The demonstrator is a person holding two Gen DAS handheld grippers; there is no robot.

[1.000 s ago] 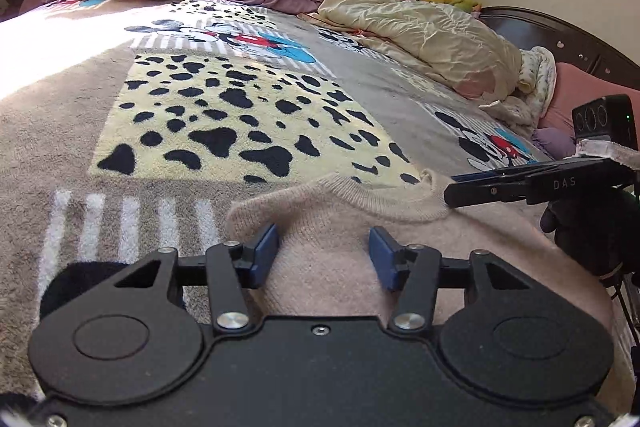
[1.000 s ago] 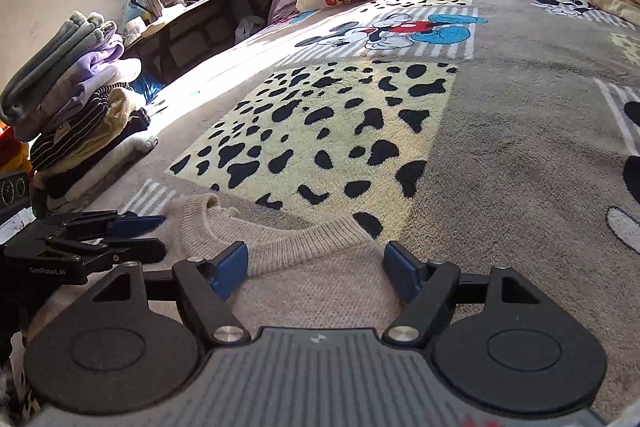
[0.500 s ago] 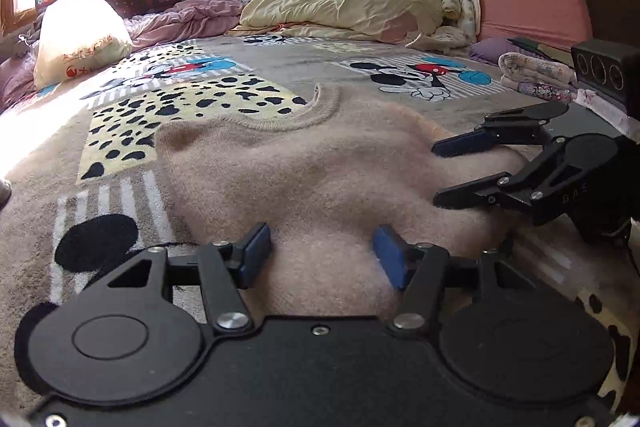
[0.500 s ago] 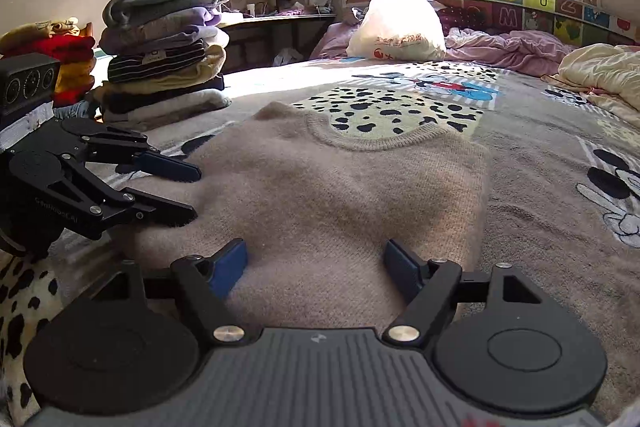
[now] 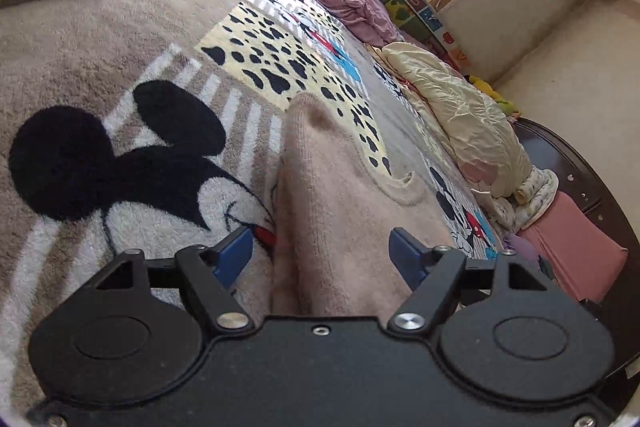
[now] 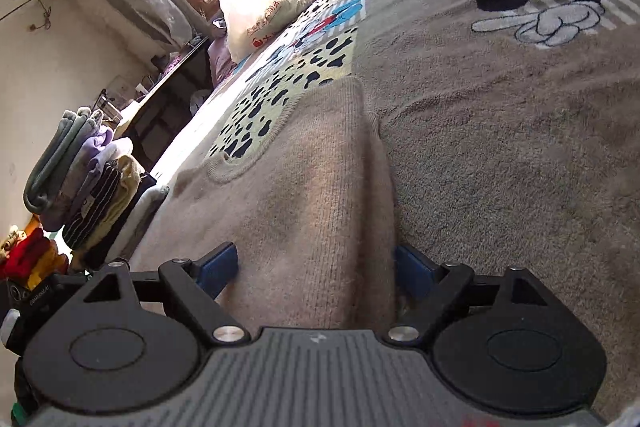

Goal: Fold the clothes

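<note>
A beige knit sweater lies flat on the cartoon-mouse blanket, collar pointing away. In the left wrist view my left gripper is open, its blue pads straddling the sweater's left folded edge near the hem. The same sweater fills the right wrist view, where my right gripper is open around its right folded edge. Neither pair of pads presses the fabric. The other gripper shows only as a black piece at the far left edge.
A stack of folded clothes stands to the left of the sweater. A white stuffed bag and rumpled bedding lie further up the bed. A dark headboard and pink pillow close the right side.
Both grippers have swung outward and tilted, from facing the sweater's middle to each straddling a side edge near the hem. Both stay open.
</note>
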